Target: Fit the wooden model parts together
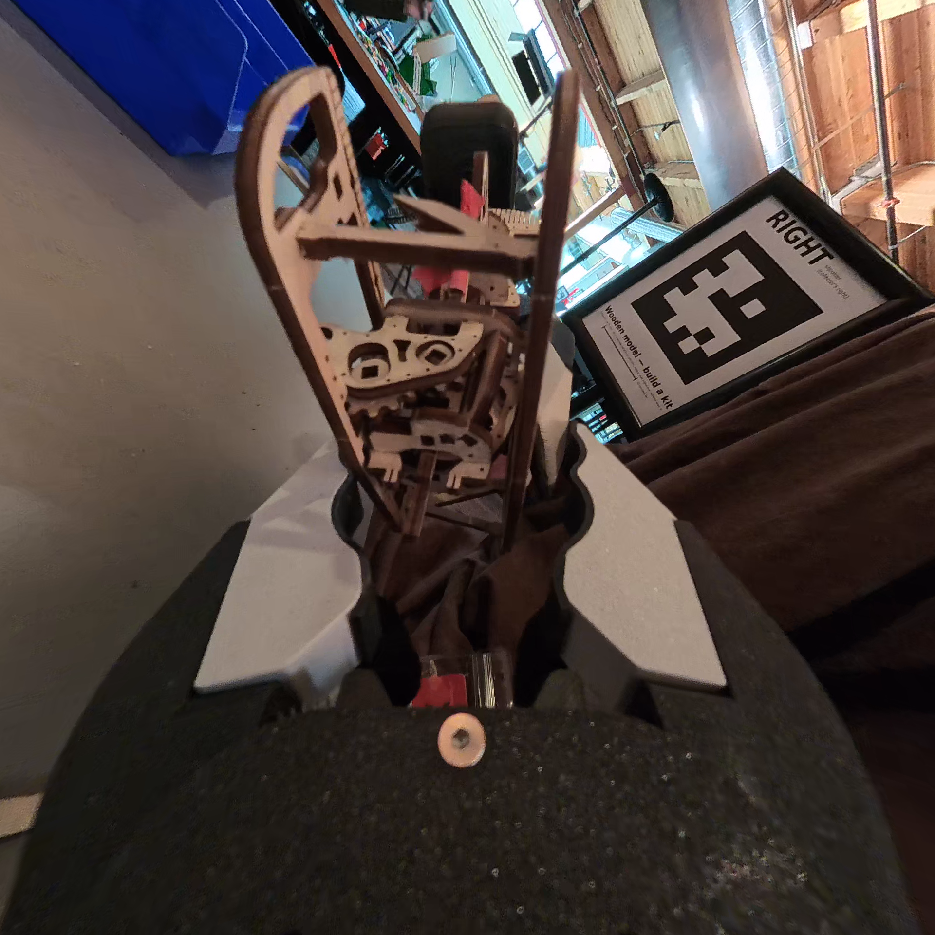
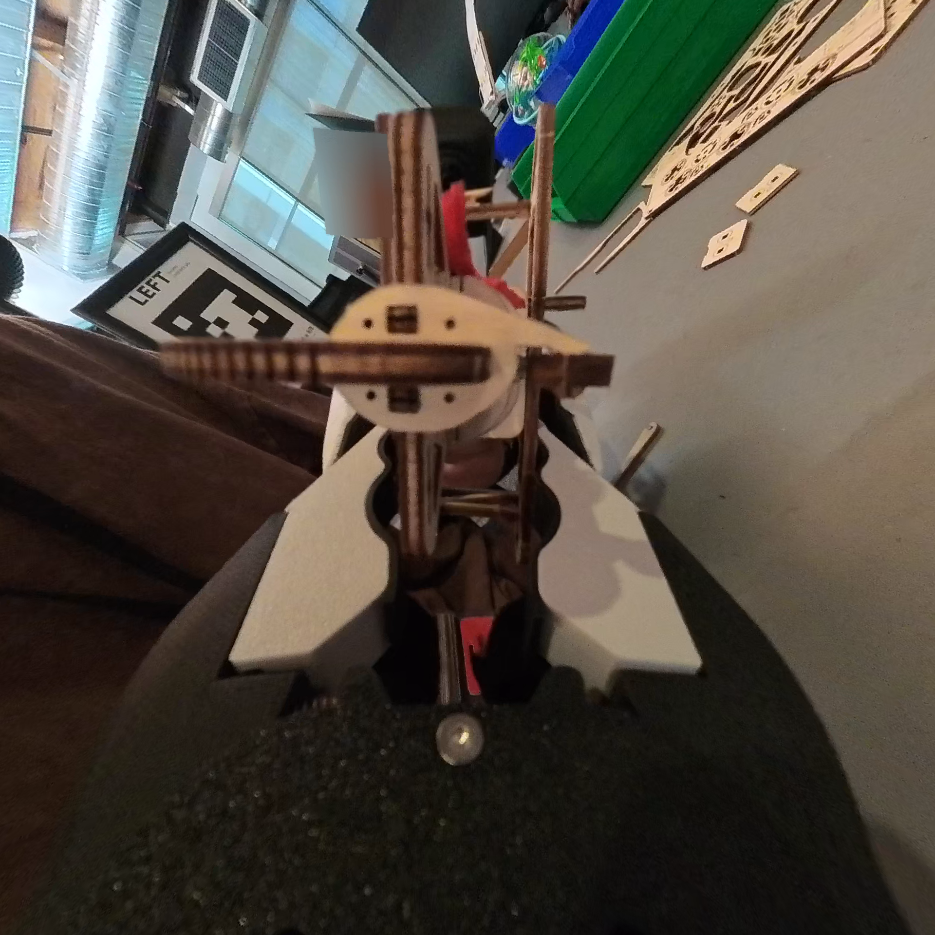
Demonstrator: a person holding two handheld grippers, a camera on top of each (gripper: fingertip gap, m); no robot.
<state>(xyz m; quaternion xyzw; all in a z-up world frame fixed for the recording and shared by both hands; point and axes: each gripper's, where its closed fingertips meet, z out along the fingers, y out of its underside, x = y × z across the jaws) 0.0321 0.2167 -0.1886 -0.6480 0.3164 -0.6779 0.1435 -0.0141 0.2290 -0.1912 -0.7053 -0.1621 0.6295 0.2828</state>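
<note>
In the left wrist view, my left gripper (image 1: 455, 470) is shut on the wooden model (image 1: 405, 354). The model is a laser-cut frame with two long side plates, a crossbar and gear-like inner parts, held up off the table. The right gripper (image 1: 470, 146) shows as a black shape at its far end. In the right wrist view, my right gripper (image 2: 465, 445) is shut on the same model (image 2: 420, 364). A round pale plate crossed by a toothed bar faces the camera, blurred. Red pieces (image 2: 455, 212) sit inside the frame. The exact contact points are hidden.
A brown cloth (image 1: 784, 480) lies beside a framed marker sign (image 1: 733, 303); a second sign (image 2: 202, 303) shows in the right wrist view. On the grey table (image 2: 759, 455) lie wooden part sheets (image 2: 749, 101), small square parts (image 2: 723, 243) and thin sticks. Green (image 2: 632, 101) and blue (image 1: 167, 66) bins stand behind. Less than 4 cm separates the two grippers' tips.
</note>
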